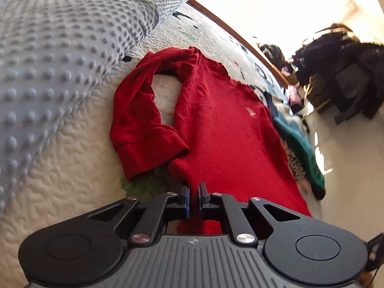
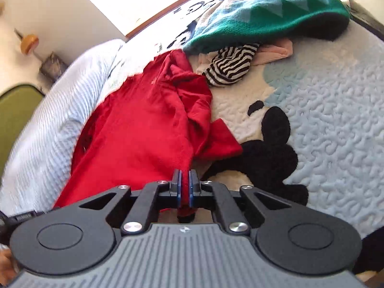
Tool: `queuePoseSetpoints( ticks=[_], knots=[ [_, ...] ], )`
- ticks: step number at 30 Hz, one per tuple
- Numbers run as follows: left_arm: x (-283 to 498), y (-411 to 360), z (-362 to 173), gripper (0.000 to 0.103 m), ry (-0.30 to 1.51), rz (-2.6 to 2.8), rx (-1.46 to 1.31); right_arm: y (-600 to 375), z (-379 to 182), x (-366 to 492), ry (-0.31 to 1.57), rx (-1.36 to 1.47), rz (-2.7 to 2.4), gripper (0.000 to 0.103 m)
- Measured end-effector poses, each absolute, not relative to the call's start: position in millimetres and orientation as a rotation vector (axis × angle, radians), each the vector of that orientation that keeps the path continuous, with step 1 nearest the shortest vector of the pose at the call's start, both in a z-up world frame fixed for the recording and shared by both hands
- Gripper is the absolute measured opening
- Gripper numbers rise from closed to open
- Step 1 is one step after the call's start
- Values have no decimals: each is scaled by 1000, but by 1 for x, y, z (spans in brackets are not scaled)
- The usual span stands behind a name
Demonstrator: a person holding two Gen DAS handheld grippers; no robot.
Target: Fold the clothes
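Because you want to fold the red top (image 1: 223, 124) that lies spread on the quilted bed (image 1: 60, 180), your left claw (image 1: 194, 189) and your right claw (image 2: 184, 175) each pinch its near edge tight, so you can lift both corners together and keep it flat.

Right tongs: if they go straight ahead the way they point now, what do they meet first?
The right tongs are already shut on the red garment, so more of that red cloth comes first. Beyond it, probably the striped cloth under the green blanket; depth is unclear.
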State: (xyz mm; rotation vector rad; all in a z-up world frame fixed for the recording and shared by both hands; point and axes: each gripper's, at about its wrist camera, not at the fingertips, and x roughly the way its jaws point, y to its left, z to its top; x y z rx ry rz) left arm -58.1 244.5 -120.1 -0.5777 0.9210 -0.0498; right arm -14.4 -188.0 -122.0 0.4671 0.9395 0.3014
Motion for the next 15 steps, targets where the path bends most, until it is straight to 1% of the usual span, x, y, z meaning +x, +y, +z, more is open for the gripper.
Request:
queuePoseSetpoints(
  ticks=[4, 6, 9, 10, 12, 13, 14, 15],
  knots=[
    [-58, 238, -158, 7, 1022, 30, -538, -165, -166, -11, 1041, 406, 222, 6],
    [-61, 241, -159, 7, 1006, 57, -589, -163, -170, -16, 1018, 416, 197, 6],
    [-67, 239, -145, 8, 982, 32, -531, -165, -158, -24, 992, 407, 229, 7],
    [-68, 239, -145, 10, 989, 34, -514, -164, -156, -26, 989, 380, 233, 9],
    [-70, 239, -151, 21, 1016, 43, -505, -159, -160, -26, 1015, 307, 225, 21],
    [-71, 239, -153, 21, 1011, 52, -531, -160, -162, -27, 1019, 329, 224, 28],
    [-73, 241, -153, 22, 999, 51, -563, -162, -165, -28, 1023, 352, 223, 28],
    [-76, 243, -152, 27, 986, 49, -594, -167, -164, -30, 1017, 406, 223, 28]
  ],
)
